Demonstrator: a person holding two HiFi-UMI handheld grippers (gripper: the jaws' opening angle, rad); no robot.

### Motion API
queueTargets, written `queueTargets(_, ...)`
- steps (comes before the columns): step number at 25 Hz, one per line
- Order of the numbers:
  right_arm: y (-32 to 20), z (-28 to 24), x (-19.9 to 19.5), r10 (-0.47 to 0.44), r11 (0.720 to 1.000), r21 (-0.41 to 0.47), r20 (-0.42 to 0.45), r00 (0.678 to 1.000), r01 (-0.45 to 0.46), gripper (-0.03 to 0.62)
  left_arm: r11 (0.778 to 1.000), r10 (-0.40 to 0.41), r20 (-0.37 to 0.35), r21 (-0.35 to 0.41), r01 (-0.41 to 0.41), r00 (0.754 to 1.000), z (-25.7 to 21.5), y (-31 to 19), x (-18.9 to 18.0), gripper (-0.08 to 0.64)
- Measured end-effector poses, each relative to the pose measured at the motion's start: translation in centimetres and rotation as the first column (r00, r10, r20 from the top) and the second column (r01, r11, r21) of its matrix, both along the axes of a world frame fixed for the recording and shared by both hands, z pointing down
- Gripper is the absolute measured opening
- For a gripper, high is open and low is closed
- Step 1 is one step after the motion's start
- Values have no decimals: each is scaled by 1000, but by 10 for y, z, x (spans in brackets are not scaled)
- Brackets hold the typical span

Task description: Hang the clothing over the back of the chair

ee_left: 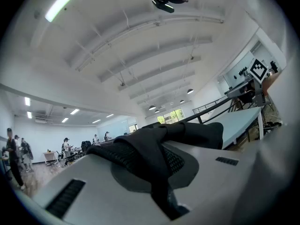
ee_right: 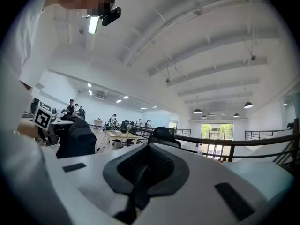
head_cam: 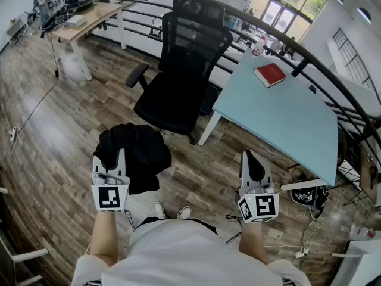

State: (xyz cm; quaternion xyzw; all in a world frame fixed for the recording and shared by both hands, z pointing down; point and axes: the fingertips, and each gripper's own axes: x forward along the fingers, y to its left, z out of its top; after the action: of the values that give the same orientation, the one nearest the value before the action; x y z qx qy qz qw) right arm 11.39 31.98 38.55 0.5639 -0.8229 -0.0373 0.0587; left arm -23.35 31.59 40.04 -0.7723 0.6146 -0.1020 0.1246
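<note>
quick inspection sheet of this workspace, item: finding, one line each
surface: wood floor, no worktop in use
job's things: black clothing bunched at the left gripper; black office chair ahead, its back bare
clutter: red book and bottle on the light blue table
grippers: left gripper shut on the black clothing; right gripper shut, empty
cables: one cable trails over the floor at left; a tangle at lower right
surroundings: black railing; wooden desk with equipment

Overhead plus level views, chair (head_cam: 190, 46) shared
</note>
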Motion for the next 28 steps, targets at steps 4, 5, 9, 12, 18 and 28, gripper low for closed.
queueTargets(4,-6,-3,-4,5,1000,11,12,1000,-5,17,1000,-9,-31,-3,9,999,-4,-4,-2,34)
queueTargets(5,-7,-3,-7,-1,1000,13,8,1000,1,17,1000,-11,-27,1,11,1000,-5,-4,-3,34)
queueTargets(9,-9,1,-11,-5,1000,10,11,1000,5,17,1000,-22,-37,12,23,999,-12,-4,-9,34)
queueTargets(12,-9,4,-12,-19,1000,6,29,999,18,17,999,-39,-48,6,40,998,-12,0,-16,34)
queueTargets(18,-6,4,1,-55,998,14,85,995,54,18,996,-84,-75,-17,83,994,-12,14,-20,34)
queueTargets(28,5,27,39,-67,998,4,139,988,67,18,992,-128,-73,-8,127,989,-10,36,6,34)
